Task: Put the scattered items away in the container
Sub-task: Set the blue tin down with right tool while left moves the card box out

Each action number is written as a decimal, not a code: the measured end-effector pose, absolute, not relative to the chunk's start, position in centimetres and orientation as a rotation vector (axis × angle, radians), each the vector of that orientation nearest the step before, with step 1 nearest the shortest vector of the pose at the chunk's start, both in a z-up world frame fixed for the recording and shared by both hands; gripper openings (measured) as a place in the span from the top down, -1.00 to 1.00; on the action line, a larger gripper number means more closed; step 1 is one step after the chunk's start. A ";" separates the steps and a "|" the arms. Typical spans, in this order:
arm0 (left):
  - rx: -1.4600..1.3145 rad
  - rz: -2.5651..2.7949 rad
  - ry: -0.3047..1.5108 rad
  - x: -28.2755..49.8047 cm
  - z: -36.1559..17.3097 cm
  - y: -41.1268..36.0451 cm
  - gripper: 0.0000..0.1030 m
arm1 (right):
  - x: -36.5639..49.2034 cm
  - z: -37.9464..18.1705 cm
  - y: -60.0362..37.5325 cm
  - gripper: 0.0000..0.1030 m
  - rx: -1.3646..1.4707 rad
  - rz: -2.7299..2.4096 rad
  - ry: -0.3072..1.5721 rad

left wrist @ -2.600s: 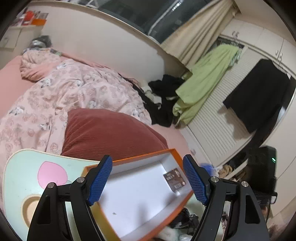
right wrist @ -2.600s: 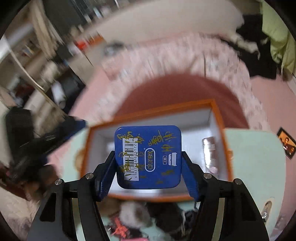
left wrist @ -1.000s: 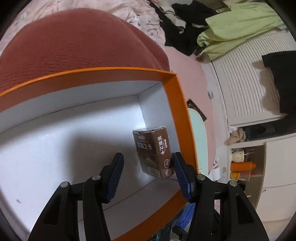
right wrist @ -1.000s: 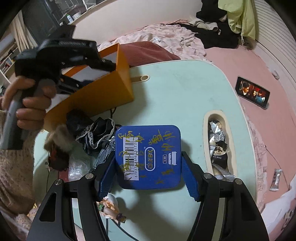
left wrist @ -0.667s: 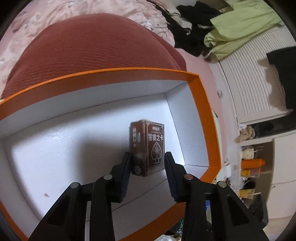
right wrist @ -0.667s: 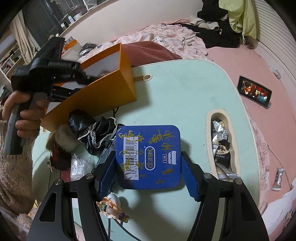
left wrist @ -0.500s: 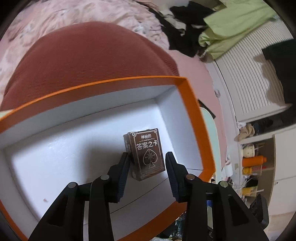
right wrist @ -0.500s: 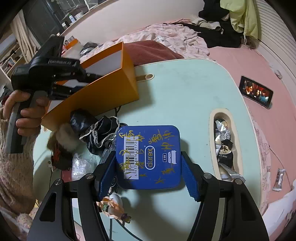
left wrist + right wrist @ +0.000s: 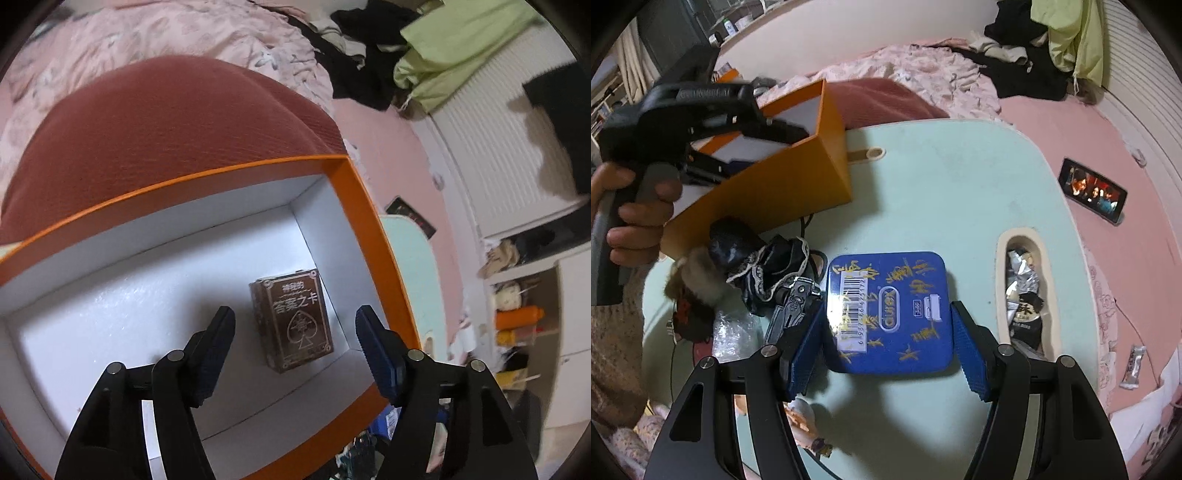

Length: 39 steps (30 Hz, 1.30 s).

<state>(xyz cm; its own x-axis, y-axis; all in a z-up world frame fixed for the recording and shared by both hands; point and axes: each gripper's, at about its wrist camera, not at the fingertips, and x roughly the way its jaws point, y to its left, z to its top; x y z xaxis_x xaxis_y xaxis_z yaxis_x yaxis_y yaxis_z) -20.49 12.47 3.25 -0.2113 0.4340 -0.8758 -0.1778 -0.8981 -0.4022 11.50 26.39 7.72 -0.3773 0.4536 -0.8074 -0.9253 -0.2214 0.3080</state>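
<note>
- Pale green desk (image 9: 960,184) stands over a pink bed, carrying the orange box (image 9: 369,229).
- Left hand-held gripper (image 9: 295,332) has just spread its jaws; the brown card pack (image 9: 291,321) rests free inside the box.
- Right hand-held gripper (image 9: 886,343) clamps the blue tin (image 9: 886,310) above the desk.

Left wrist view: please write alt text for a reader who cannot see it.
The left gripper, jaws just opened, hovers inside an orange box with a white interior, above a brown card box lying free between its fingers near the right wall. Behind the box sit a red cushion and a pink bed.
</note>
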 end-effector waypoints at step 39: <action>-1.309 2.076 -0.132 -6.3 7.2 5.9 -0.13 | 12.6 10.0 27.4 -0.31 -0.470 1.835 1.051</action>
<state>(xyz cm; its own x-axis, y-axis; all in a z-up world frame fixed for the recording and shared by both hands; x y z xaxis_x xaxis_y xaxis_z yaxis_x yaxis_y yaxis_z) -6.30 5.90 7.20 -0.2716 0.5844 -0.7647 -0.4831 -0.7700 -0.4168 12.57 27.36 9.95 -0.4875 0.5370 -0.6885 -0.8655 -0.1935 0.4620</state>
